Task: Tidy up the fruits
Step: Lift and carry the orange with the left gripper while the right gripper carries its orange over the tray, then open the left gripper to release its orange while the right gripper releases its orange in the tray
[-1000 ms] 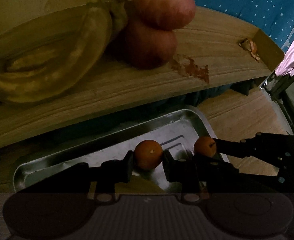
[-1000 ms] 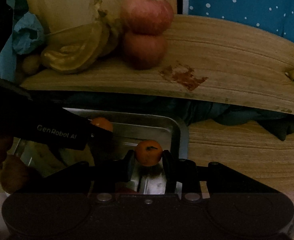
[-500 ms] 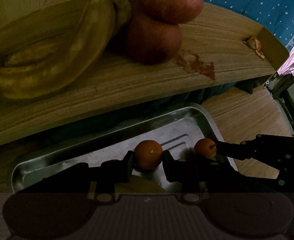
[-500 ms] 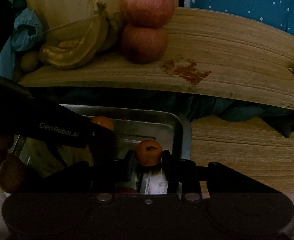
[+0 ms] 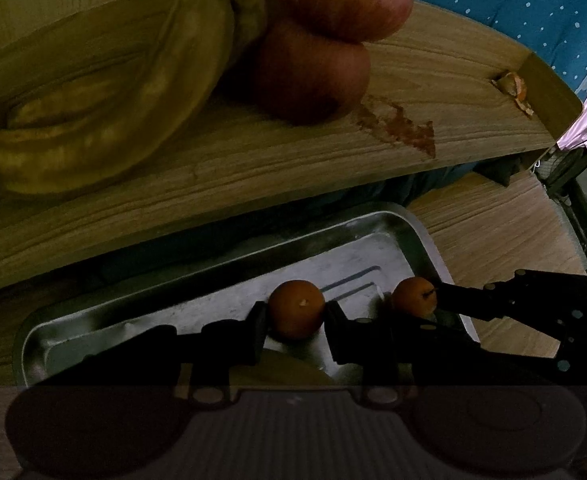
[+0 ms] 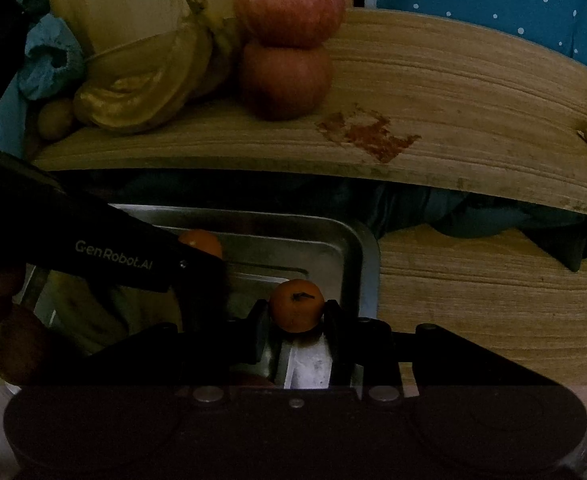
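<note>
Two small oranges held, left gripper [image 5: 296, 314] clamped on one [image 5: 296, 313], right gripper [image 6: 296, 314] on other [image 6: 296, 310], over metal tray [image 5: 221, 256]; apples [image 6: 287, 40], bananas [image 6: 141, 80] remain on shelf [image 6: 453, 100].

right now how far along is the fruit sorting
Partway, by the look of it. Done: two apples sit stacked beside the bananas on the wooden shelf. In hand: the left gripper and right gripper each clamp a small orange, one and the other, above the metal tray. Left: placing both oranges; where they belong isn't shown.
</note>
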Motion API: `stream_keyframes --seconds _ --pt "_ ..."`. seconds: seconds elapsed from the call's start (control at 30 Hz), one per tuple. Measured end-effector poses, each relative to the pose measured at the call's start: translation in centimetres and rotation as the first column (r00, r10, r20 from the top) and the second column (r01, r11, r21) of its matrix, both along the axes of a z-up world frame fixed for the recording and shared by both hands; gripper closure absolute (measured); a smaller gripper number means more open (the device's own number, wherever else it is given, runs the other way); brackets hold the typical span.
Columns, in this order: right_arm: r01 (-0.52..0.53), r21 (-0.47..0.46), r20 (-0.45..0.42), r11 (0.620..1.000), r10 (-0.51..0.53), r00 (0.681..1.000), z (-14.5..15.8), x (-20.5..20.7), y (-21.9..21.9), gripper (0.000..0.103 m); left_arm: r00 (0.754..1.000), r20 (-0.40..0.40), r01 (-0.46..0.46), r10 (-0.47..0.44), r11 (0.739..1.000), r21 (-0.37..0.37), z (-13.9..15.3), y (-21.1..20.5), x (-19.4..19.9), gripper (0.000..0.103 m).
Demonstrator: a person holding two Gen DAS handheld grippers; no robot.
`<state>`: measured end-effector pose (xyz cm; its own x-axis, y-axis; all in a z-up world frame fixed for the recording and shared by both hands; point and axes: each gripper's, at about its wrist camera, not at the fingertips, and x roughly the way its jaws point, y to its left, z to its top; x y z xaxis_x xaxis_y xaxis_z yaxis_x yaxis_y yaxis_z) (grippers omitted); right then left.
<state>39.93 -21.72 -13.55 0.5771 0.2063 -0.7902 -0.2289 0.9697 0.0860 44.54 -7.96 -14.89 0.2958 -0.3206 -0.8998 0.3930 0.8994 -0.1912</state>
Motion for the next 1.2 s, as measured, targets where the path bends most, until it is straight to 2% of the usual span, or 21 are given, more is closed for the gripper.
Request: stream_keyframes --seconds 0.27,0.4,0.9,1.2 --pt "0.008 -0.004 0.011 1.0 -0.008 1.0 0.2 -0.3 -0.3 0.068 1.0 0.014 -0.01 0.01 1.0 0.002 0.3 0.0 -0.3 0.068" --pt "0.012 -0.002 0.023 1.0 -0.011 1.0 0.5 -0.7 -0.5 0.063 0.999 0.028 -0.021 0.02 1.0 0.002 0.6 0.2 -0.6 0.067" --pt "0.05 0.007 0.082 0.999 -0.05 0.995 2.1 -2.5 -1.1 0.041 0.993 0.092 -0.075 0.075 0.997 -0.004 2.8 1.4 -2.0 0.042" --pt "0.06 0.02 0.116 0.998 -0.062 0.991 3.3 -3.9 -1.3 0.023 0.983 0.134 -0.123 0.124 0.992 -0.018 4.2 2.4 -3.3 0.014"
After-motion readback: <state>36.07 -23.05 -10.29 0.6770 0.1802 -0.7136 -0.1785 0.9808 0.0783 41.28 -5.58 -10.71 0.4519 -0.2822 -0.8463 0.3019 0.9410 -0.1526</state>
